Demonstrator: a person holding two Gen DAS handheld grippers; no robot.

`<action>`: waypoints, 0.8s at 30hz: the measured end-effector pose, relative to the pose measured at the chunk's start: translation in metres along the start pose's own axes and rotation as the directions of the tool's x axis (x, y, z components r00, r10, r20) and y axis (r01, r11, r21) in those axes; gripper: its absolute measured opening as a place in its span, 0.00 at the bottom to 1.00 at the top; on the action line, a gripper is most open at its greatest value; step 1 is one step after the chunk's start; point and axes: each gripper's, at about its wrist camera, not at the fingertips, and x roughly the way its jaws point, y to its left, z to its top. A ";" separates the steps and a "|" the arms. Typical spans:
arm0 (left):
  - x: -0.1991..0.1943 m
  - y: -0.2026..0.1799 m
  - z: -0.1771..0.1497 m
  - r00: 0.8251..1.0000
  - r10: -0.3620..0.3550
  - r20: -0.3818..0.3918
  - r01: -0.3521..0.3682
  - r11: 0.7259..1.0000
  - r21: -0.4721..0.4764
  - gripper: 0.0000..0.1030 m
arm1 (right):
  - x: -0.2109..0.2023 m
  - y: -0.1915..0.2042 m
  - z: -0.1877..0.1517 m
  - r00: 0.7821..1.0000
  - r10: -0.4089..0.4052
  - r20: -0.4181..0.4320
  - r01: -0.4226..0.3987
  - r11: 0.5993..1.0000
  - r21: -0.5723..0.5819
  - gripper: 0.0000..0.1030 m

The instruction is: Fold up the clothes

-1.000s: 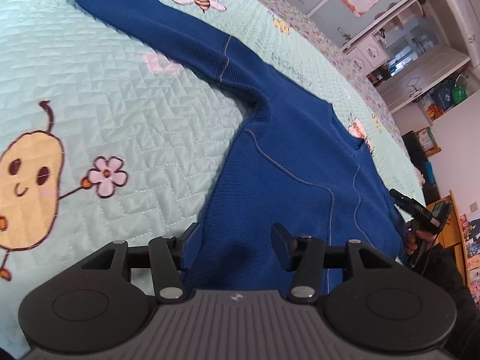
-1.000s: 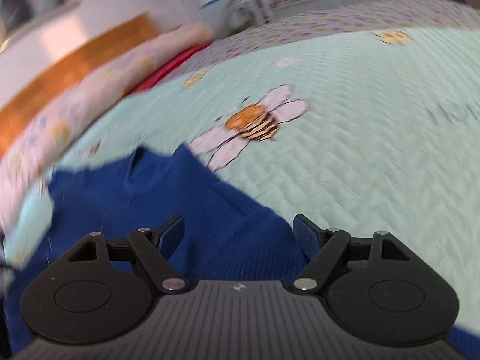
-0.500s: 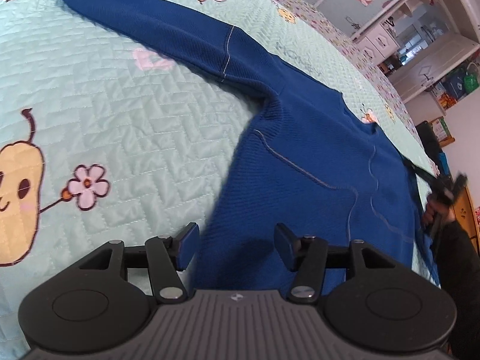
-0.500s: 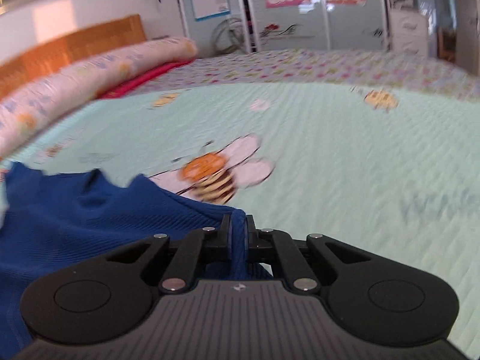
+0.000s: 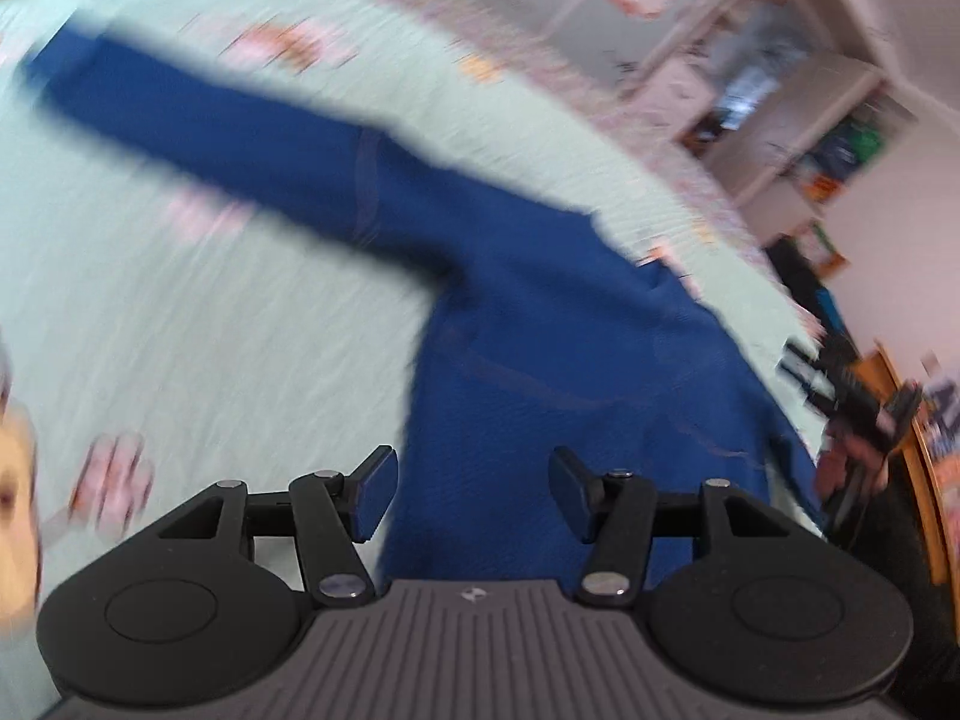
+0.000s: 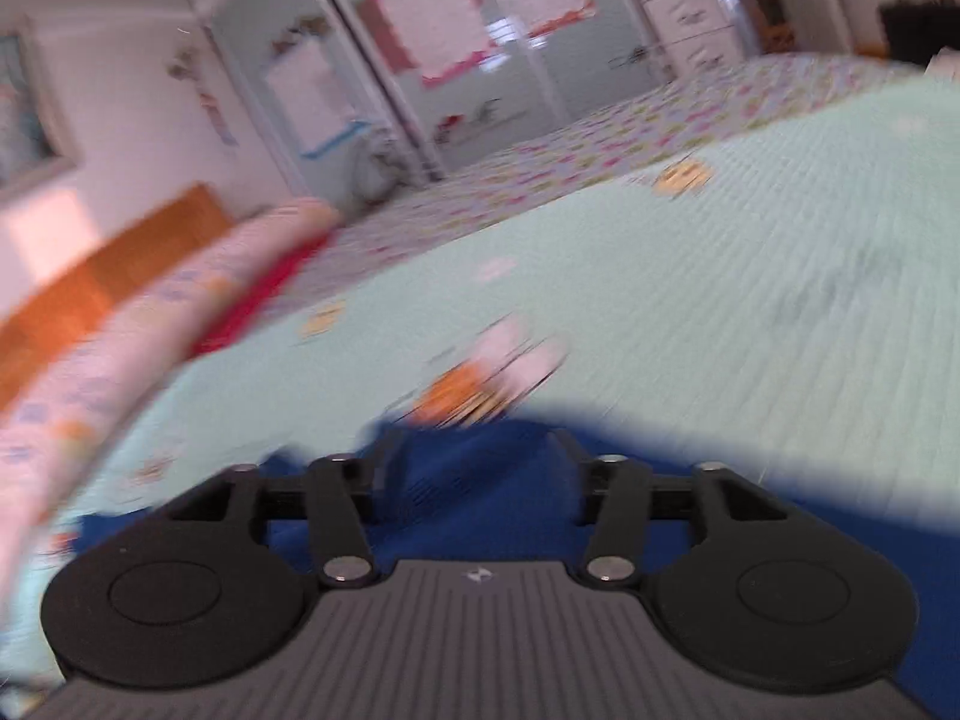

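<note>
A dark blue sweater (image 5: 540,330) lies spread on the mint quilted bedspread (image 5: 210,330), one sleeve stretched toward the far left. My left gripper (image 5: 471,474) hovers open over the sweater's near edge, its pads apart and pressing nothing. At the sweater's right side, in the left wrist view, a hand (image 5: 852,462) holds my right gripper (image 5: 840,384). The right wrist view shows the right gripper (image 6: 474,450) with its jaws opening. Blue sweater fabric (image 6: 480,510) lies between and under them, and the pads do not press it. Both views are blurred by motion.
A long patterned bolster (image 6: 150,330) and a wooden headboard (image 6: 120,264) run along the bed's left side. Wardrobe doors with posters (image 6: 420,60) stand beyond the bed. Shelves and a desk (image 5: 810,120) crowd the far right corner.
The right gripper pinched the sweater's edge half a second ago; its jaws now stand apart and it has tilted and risen. The left gripper has lifted a little, still open.
</note>
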 end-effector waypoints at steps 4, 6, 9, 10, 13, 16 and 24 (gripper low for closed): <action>0.029 -0.040 0.053 0.998 -0.013 0.060 0.000 0.979 0.205 0.57 | -0.027 0.020 -0.062 0.998 0.065 0.023 -0.066 0.997 0.027 0.65; 0.052 -0.059 0.084 0.997 -0.036 0.071 0.013 0.955 0.296 0.57 | -0.032 0.023 -0.089 0.996 0.076 0.036 -0.078 0.996 0.036 0.65; 0.098 -0.081 0.129 0.998 -0.044 0.052 0.020 0.916 0.401 0.58 | -0.032 0.021 -0.110 0.994 0.101 0.037 -0.103 0.992 0.068 0.65; 0.118 -0.087 0.141 0.999 -0.016 0.047 -0.006 0.895 0.446 0.59 | -0.030 0.016 -0.109 0.993 0.115 0.032 -0.118 0.989 0.092 0.66; 0.175 -0.086 0.172 0.995 0.100 0.010 -0.091 0.848 0.522 0.60 | -0.030 -0.004 -0.110 0.984 0.168 0.057 -0.177 0.963 0.206 0.67; 0.222 -0.070 0.192 0.980 0.195 -0.043 -0.139 0.821 0.554 0.60 | -0.031 -0.015 -0.111 0.979 0.185 0.088 -0.203 0.942 0.267 0.67; 0.261 -0.036 0.189 0.958 0.241 -0.156 -0.076 0.737 0.672 0.59 | -0.024 -0.015 -0.110 0.976 0.202 0.076 -0.215 0.940 0.264 0.69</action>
